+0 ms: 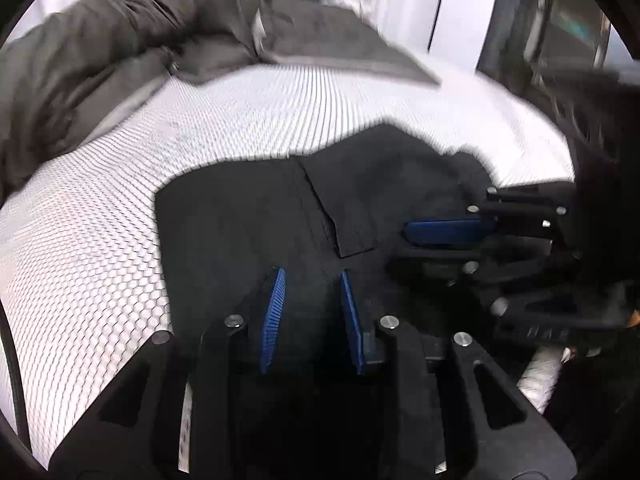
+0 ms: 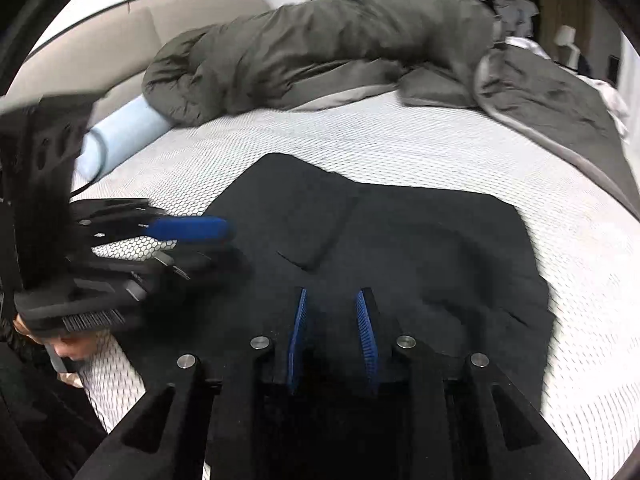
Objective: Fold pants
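Black pants [image 1: 248,232] lie in a folded bundle on the white honeycomb mattress [image 1: 100,248]; they also show in the right wrist view [image 2: 420,248]. My left gripper [image 1: 312,280] is open, its blue pads just above the cloth, nothing between them. My right gripper [image 2: 332,300] is open over the near edge of the pants, empty. Each gripper shows from the side in the other's view: the right one [image 1: 448,236] at the pants' right side, the left one [image 2: 192,236] at their left edge.
A dark grey duvet [image 2: 340,48] is bunched along the far side of the bed. A pale blue bolster [image 2: 120,136] lies at the far left by the beige headboard [image 2: 80,56]. A wall and dark furniture [image 1: 540,32] stand beyond the bed.
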Available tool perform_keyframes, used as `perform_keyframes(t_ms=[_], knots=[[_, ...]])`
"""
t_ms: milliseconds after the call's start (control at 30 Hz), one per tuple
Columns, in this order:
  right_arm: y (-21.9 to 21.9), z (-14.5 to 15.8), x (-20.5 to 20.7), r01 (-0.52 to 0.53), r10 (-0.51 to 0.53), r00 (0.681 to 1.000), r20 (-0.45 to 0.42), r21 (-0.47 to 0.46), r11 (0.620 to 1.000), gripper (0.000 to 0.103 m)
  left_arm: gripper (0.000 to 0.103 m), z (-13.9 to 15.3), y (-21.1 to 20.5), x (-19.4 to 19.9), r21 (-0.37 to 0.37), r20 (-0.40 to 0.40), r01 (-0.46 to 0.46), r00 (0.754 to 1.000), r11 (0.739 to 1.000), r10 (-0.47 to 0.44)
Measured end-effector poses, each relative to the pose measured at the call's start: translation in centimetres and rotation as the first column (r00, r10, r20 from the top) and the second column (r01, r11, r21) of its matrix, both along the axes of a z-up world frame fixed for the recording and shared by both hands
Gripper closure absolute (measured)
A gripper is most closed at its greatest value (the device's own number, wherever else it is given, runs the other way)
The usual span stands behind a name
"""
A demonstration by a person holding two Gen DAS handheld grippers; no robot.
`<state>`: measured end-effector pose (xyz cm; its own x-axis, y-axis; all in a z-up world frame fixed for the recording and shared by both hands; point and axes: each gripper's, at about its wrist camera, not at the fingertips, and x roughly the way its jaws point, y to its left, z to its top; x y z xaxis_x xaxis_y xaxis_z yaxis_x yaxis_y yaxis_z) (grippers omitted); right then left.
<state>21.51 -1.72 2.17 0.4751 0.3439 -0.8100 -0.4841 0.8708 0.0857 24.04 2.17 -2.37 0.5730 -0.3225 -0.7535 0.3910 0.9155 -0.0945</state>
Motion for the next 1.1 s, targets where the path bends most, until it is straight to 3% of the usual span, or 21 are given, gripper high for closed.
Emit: perform_keyframes(t_ms=[100,167,233,267,333,467,600,667,800,867,933,1033,1100], knots=[[0.6,-2.4,0.9,-0.011,0.008,0.999,-0.051,-0.050,0.999,0.077,0.078,-0.6,1.1,0.3,-0.026,-0.009,0.023,1.000,0.999,-0.023],[-0.5,-2.1,1.2,0.017,-0.020,0.999,-0.031,-0.096,0.995,0.077,0.078,-0.6,2.0,0.1,-0.018,-0.004,0.010,1.000,1.000,-0.010],[-3.0,-1.8,1.4,0.125,-0.120,0.992,0.035,-0.214,0.969,0.077,0.078,-0.8,3.1,-0.4,-0.015,0.000,-0.006,1.000,1.000,0.006],[-4.7,-1.8,1.4,0.154,-0.150,0.988,0.033,-0.198,0.968,0.079,0.078,-1.0,3.5,-0.6,-0.018,-0.001,-0.012,1.000,1.000,0.012],[-6.9,-1.7,1.4,0.150,-0.151,0.988,-0.021,-0.064,0.987,0.080,0.077,-1.0,4.0,-1.0,-0.008,0.000,-0.022,1.000,1.000,0.022],[-5.5,-0.8,0.4,0.143,-0.141,0.990,0.030,-0.086,0.986,0.077,0.077,0.4,4.8,-1.2,-0.035,0.007,-0.054,0.998,0.998,0.054],[-3.5,1.0,1.6,0.126,-0.127,0.992,0.020,0.027,0.992,0.077,0.077,2.8,4.7,1.0,-0.104,0.037,-0.094,0.994,0.990,0.098],[-2.1,1.2,2.3,0.112,-0.112,0.994,0.008,0.047,0.993,0.076,0.077,3.1,3.6,2.9,-0.092,0.041,-0.102,0.994,0.991,0.106],[0.9,-0.9,5.1,0.089,-0.090,0.996,-0.028,-0.020,0.996,0.076,0.077,0.7,1.9,5.9,-0.018,-0.041,-0.118,0.992,0.993,0.117],[1.0,-2.6,5.7,0.103,-0.107,0.993,-0.051,-0.081,0.991,0.076,0.078,-0.2,2.3,6.1,-0.020,-0.051,-0.114,0.992,0.993,0.112],[-0.2,-3.0,5.4,0.117,-0.122,0.992,-0.035,-0.116,0.986,0.076,0.080,-0.1,3.6,5.8,-0.043,-0.044,-0.121,0.992,0.992,0.119],[-3.4,-2.2,4.7,0.189,-0.190,0.982,0.013,-0.210,0.959,0.076,0.077,-0.2,4.9,5.1,0.019,-0.015,-0.169,0.986,0.986,0.169],[-5.3,-2.2,4.2,0.167,-0.171,0.985,-0.017,-0.151,0.974,0.076,0.077,-0.4,5.9,4.4,0.023,-0.023,-0.194,0.981,0.981,0.194]])
